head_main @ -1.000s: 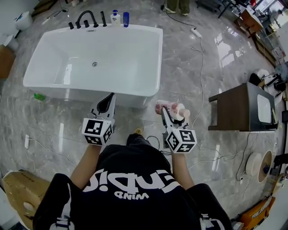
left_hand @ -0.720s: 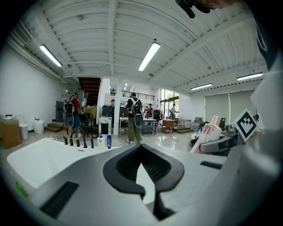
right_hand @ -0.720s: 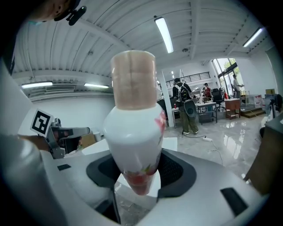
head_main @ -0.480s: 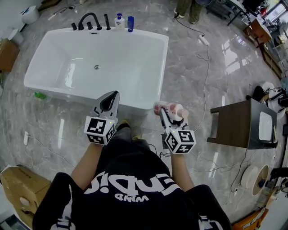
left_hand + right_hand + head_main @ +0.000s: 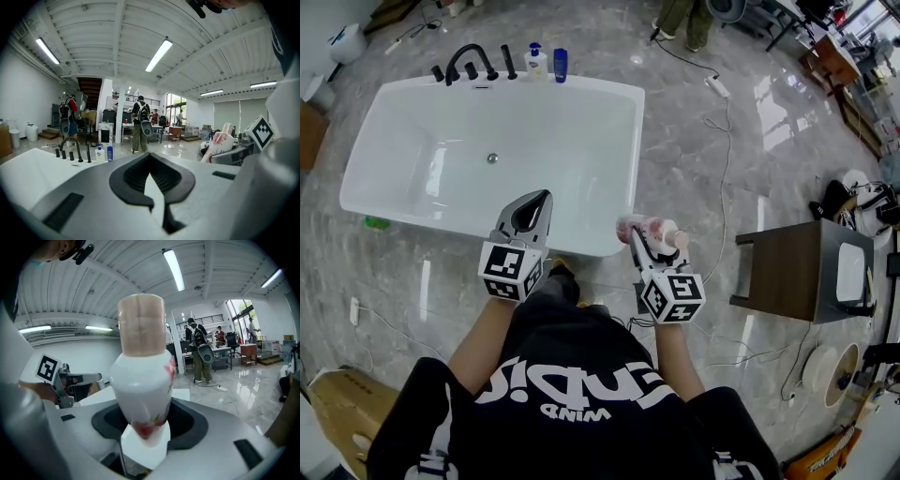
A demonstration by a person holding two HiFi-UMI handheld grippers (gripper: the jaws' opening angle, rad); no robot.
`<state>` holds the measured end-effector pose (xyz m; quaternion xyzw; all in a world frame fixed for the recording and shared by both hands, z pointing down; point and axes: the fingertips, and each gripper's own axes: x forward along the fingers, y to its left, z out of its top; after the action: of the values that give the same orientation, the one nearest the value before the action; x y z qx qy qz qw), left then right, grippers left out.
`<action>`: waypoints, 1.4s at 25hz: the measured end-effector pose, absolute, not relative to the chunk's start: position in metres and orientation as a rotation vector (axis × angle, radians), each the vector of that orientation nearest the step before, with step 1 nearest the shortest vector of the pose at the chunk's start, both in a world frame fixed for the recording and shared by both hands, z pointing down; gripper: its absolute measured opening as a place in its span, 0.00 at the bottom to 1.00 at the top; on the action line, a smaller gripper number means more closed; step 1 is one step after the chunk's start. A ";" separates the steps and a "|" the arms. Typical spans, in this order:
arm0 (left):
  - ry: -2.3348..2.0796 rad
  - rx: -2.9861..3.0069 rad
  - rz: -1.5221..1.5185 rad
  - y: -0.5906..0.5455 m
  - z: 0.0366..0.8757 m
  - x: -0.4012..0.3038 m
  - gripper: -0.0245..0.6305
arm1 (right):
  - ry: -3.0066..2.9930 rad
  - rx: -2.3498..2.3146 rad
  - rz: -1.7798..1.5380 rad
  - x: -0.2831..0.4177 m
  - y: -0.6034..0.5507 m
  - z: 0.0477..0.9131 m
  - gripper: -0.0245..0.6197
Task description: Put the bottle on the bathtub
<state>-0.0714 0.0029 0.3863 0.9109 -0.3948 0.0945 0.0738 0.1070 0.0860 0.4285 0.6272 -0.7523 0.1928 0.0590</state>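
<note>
A white bottle (image 5: pixel 649 228) with red flower print and a beige cap lies across my right gripper (image 5: pixel 645 240), which is shut on its lower body. In the right gripper view the bottle (image 5: pixel 140 380) stands upright between the jaws. It hangs just off the near right corner of the white bathtub (image 5: pixel 581 246). My left gripper (image 5: pixel 532 208) is shut on nothing, its tips over the tub's near rim. In the left gripper view the left gripper (image 5: pixel 150 157) points across the tub (image 5: pixel 28 168), with the bottle (image 5: pixel 218 143) at right.
A black faucet set (image 5: pixel 464 61) and two small bottles (image 5: pixel 546 62) stand on the tub's far rim. A dark side table (image 5: pixel 797 253) is to the right. Cables (image 5: pixel 722 178) run over the marble floor. A cardboard box (image 5: pixel 337 412) sits at lower left. A person (image 5: pixel 680 23) stands beyond the tub.
Both grippers have come closer to the tub's near edge; the left one now reaches over the rim. The bottle stays held in the right gripper.
</note>
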 end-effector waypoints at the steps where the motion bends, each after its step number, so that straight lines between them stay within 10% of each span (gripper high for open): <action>1: -1.176 2.741 0.282 -0.007 0.385 -0.070 0.05 | -2.273 1.905 0.584 0.107 0.077 0.428 0.41; 35: -1.187 2.714 0.275 -0.193 0.405 -0.012 0.05 | -2.286 1.771 0.564 0.145 -0.132 0.438 0.41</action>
<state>-0.0118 -0.1925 0.4047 0.9092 -0.3975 0.0921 0.0832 0.1446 -0.1323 0.4381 0.5982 -0.7723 0.1904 0.0976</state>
